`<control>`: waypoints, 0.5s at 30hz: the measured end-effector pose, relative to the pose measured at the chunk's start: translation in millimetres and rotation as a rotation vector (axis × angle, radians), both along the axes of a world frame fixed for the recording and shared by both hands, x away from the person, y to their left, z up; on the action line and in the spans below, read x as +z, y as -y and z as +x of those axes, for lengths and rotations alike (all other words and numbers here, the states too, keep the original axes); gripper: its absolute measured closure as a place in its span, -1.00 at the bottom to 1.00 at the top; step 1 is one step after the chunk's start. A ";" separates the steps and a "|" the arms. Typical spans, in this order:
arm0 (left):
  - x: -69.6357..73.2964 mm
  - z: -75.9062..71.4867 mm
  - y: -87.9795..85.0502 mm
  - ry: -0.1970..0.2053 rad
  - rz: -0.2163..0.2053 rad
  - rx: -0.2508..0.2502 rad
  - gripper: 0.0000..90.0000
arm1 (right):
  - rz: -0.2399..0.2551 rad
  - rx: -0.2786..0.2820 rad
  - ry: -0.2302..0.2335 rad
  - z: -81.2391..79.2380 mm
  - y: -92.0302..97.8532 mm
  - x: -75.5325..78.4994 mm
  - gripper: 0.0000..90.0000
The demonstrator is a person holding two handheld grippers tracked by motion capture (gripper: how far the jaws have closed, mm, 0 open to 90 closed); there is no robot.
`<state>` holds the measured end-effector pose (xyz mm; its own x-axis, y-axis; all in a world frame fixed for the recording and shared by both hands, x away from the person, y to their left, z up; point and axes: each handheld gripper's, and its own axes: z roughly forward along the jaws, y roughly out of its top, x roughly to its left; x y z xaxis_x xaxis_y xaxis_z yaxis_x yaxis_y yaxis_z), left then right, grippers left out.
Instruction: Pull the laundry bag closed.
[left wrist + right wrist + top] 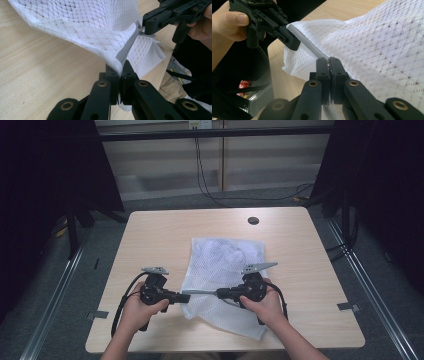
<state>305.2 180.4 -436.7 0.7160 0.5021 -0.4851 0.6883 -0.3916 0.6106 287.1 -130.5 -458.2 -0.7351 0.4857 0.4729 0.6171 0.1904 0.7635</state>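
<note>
A white mesh bag (225, 260) lies on the light wooden table (160, 235), its near edge lifted. A grey zipper (202, 292) runs along that edge, stretched between my two grippers. My left gripper (186, 297) points right and is shut on the zipper's left end. In the left gripper view its jaws (121, 66) pinch the zipper (127, 46) and the mesh (87, 25). My right gripper (220, 294) points left, shut on the zipper's other end. A small metal pull shows between its tips (329, 60). The left gripper (293, 43) faces it along the zipper (307, 43).
A black round grommet (253, 220) sits in the table's far edge. Dark curtains hang on both sides. Cables (205, 175) trail on the grey floor behind the table. Bare wood shows left and right of the bag.
</note>
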 end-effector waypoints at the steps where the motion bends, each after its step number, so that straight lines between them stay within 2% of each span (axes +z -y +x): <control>1: 0.0 0.0 -0.1 0.000 0.001 -0.003 0.95 | 0.001 0.001 -0.001 -0.1 0.2 0.0 0.94; 15: 0.1 0.1 -0.7 0.002 0.002 -0.003 0.95 | -0.001 0.001 -0.002 -0.9 7.1 -0.8 0.94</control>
